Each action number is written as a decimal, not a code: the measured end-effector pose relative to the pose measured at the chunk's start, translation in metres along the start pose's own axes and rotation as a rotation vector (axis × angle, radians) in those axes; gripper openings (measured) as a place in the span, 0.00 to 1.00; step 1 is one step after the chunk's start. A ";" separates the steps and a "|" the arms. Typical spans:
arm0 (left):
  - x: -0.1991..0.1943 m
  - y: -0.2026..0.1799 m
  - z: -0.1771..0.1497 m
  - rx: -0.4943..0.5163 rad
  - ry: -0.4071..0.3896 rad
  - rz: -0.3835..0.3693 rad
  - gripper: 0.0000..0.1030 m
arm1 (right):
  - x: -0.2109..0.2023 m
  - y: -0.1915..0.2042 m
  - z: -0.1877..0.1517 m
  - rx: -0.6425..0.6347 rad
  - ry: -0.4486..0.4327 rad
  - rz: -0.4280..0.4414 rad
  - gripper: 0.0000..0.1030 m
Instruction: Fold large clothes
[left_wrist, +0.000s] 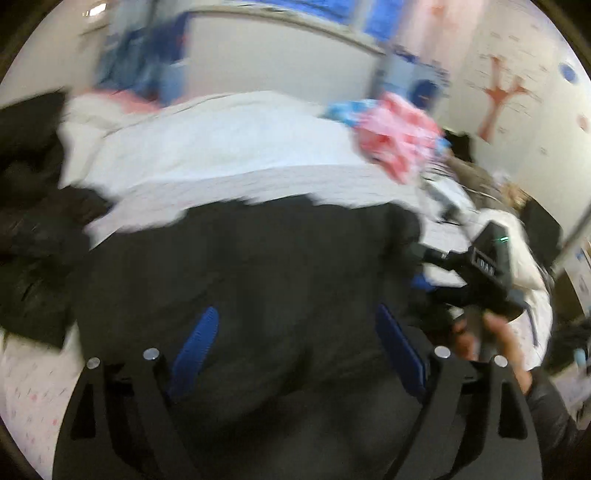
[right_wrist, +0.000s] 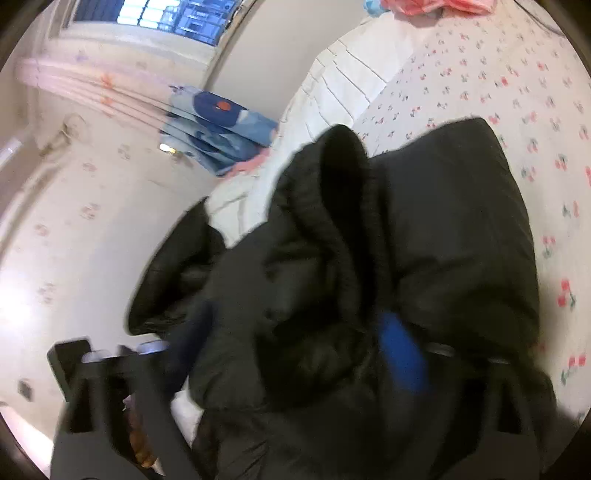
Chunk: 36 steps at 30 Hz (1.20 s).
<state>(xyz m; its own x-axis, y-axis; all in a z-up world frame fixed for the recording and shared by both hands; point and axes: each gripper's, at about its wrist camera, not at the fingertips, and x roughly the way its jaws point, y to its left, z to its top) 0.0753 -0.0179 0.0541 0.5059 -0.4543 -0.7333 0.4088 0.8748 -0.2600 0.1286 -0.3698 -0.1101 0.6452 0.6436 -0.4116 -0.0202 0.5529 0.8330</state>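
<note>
Black padded fabric: one large dark jacket (left_wrist: 240, 266), spread over a bed (left_wrist: 229, 136) with a white quilt and a cherry-print sheet.

Left wrist view, blurred. The left gripper (left_wrist: 295, 350) hangs over the jacket's broad back panel; its blue-padded fingers (left_wrist: 197, 345) stand wide apart with cloth below them but nothing pinched. The right gripper (left_wrist: 480, 269) shows at the right edge, carried in a hand (left_wrist: 495, 339), near the jacket's right side. A pink and blue bundle (left_wrist: 399, 136) lies further up the bed, well apart.

Right wrist view. The jacket (right_wrist: 369, 258) is bunched up in a heap in front of the camera, a ribbed collar or hem standing up in the middle. The right gripper (right_wrist: 303, 343) has folds of it lying between its fingers (right_wrist: 402, 350), about half open; whether the pads actually press the cloth, the blur does not let me tell. The cherry-print sheet (right_wrist: 517, 92) shows bare on the right.

Handling note, as judgement: take one clean edge per gripper, not a wad; lay the bulk flat before folding, since padding springs back.
</note>
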 end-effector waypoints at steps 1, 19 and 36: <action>0.000 0.012 -0.002 -0.032 0.005 0.012 0.81 | 0.006 0.003 0.003 -0.006 0.005 -0.030 0.15; 0.087 0.071 -0.028 -0.080 0.120 0.177 0.81 | -0.057 -0.022 -0.032 -0.118 0.001 -0.184 0.15; 0.093 0.098 -0.009 -0.173 0.145 0.146 0.83 | 0.027 0.019 -0.002 -0.375 0.117 -0.474 0.30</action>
<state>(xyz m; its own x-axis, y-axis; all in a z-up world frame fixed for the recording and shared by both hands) 0.1558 0.0270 -0.0448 0.4305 -0.3031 -0.8502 0.1974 0.9508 -0.2390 0.1443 -0.3408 -0.1057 0.5617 0.3244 -0.7611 -0.0325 0.9279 0.3715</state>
